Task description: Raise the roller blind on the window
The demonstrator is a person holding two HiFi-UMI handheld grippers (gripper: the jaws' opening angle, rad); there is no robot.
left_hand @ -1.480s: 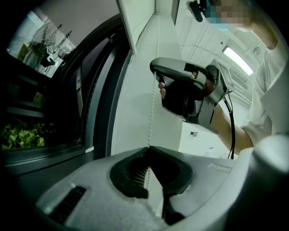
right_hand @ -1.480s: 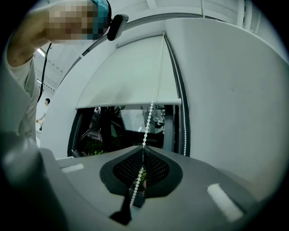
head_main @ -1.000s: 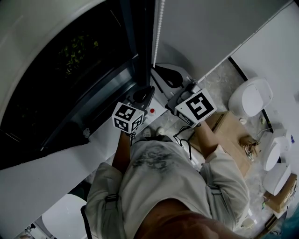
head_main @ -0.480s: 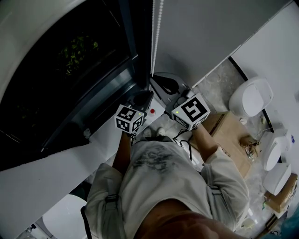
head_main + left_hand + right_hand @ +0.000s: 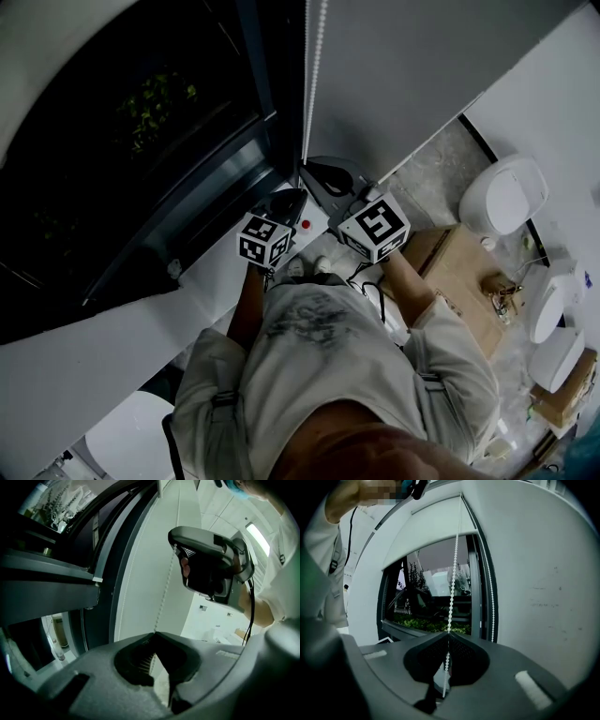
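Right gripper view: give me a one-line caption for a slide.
Right gripper shut on the bead chain, roller blind partly raised over the window.

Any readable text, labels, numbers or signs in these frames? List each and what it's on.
No readable text in any view.
left marker cube: black-and-white square code pattern only, no letters.
right marker cube: the same kind of code pattern, no letters.
shirt print: dark graphic, too blurred to read.
blue mark on a white housing at the right edge: too small to read.
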